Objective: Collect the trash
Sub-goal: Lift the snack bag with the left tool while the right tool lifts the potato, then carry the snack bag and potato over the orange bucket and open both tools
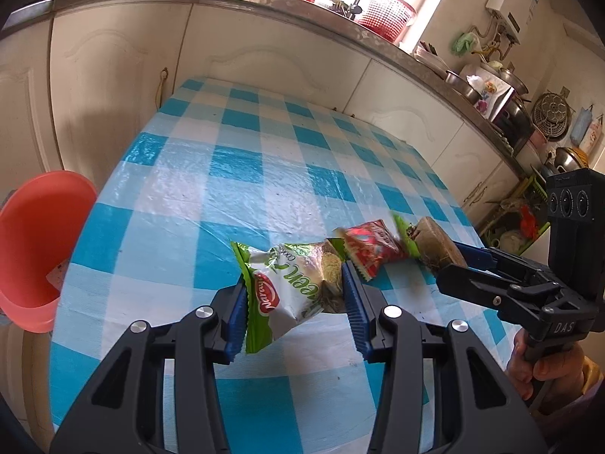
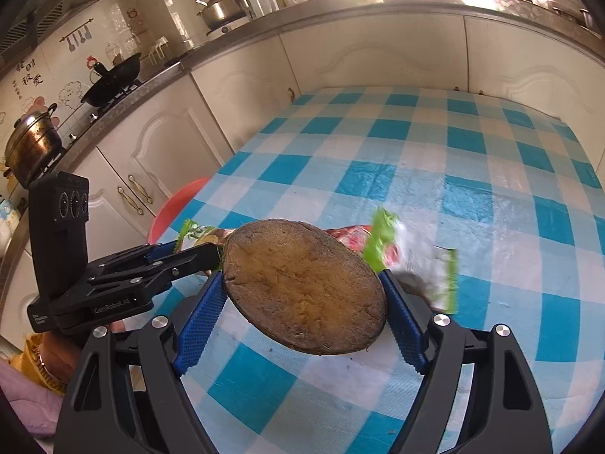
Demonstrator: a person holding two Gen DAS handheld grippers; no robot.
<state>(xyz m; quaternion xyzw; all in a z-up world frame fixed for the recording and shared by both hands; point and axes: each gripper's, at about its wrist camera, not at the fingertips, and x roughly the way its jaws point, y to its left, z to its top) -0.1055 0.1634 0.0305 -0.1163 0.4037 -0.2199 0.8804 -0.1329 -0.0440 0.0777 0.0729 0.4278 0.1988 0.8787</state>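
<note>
Right claw [image 2: 304, 295] grips a brown round slab [image 2: 302, 287] (perhaps a husk) above the checked table [image 2: 472, 174].

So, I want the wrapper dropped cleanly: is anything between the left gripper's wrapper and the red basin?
Nothing visible. The green wrapper hangs in the left gripper; only bare tablecloth lies toward the red basin beside the table.

- the left gripper [image 1: 295, 299] holds a snack wrapper [image 1: 298, 283] above the table [image 1: 227, 174], near its front edge.
- the right gripper [image 2: 302, 299], to its right, holds a flat round slab [image 2: 306, 287].
- a second wrapper [image 1: 372, 247] sits between them.
- a basin [image 1: 34, 242] stands below the table's left edge.
- cabinets [image 1: 264, 56] run behind the table.
</note>
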